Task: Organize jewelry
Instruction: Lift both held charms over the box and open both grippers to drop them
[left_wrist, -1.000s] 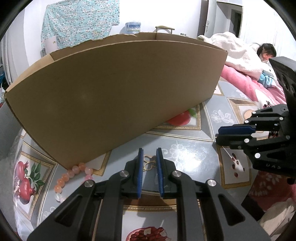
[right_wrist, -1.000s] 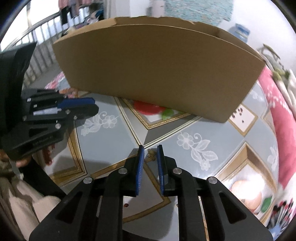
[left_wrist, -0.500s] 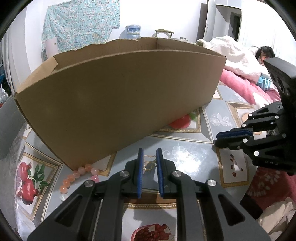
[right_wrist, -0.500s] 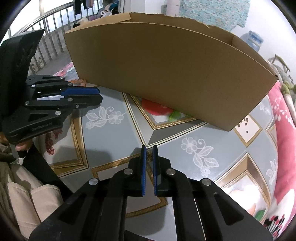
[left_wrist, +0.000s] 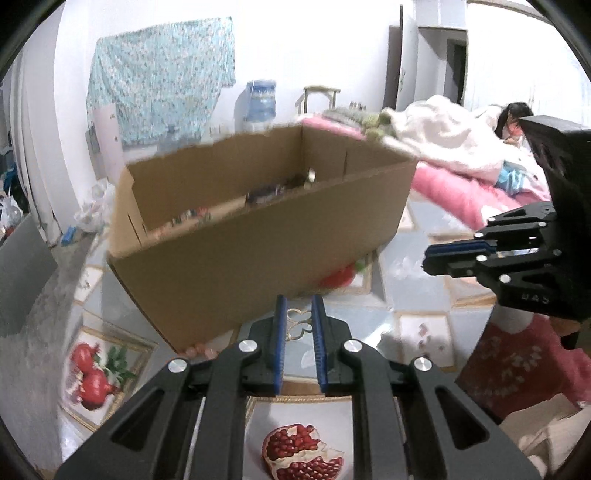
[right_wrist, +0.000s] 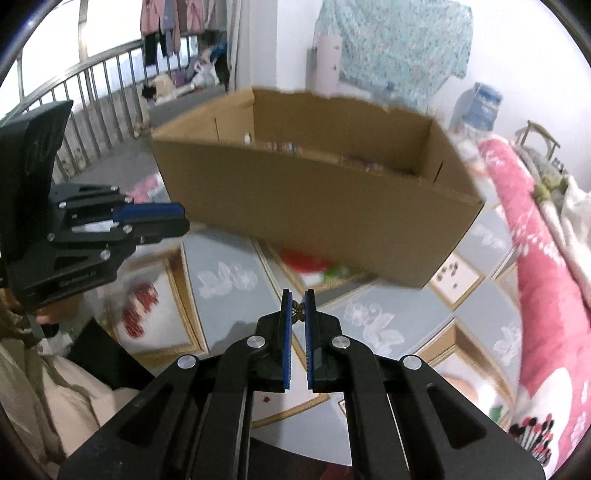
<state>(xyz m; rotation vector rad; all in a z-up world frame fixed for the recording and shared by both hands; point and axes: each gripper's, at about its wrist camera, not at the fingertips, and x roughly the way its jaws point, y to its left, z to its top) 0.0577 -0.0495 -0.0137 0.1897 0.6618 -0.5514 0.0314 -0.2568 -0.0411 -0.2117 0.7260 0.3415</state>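
Note:
My left gripper (left_wrist: 299, 301) is shut on a gold openwork jewellery piece (left_wrist: 297, 325), held between the blue pads above the table. My right gripper (right_wrist: 298, 295) is shut on a small dark-gold piece (right_wrist: 298, 310) pinched near its fingertips. Ahead of both stands an open cardboard box (left_wrist: 258, 251) (right_wrist: 314, 199) with several small items on its floor (left_wrist: 262, 194). Each gripper shows in the other's view: the right gripper (left_wrist: 430, 258) to the right of the left one, the left gripper (right_wrist: 177, 218) to the left. A pink bead bracelet (left_wrist: 199, 350) peeks out at the box's near corner.
The table wears a grey patterned cloth with fruit prints (left_wrist: 299, 458). A bed with pink bedding (left_wrist: 454, 184) and a person lying on it (left_wrist: 513, 118) lies to the right. A metal railing (right_wrist: 92, 96) runs at the left. A light sleeve (right_wrist: 55, 387) is near the left gripper.
Both grippers have risen with their pieces, so the inside of the box now shows. The right gripper's pads closed on the small gold piece before the lift.

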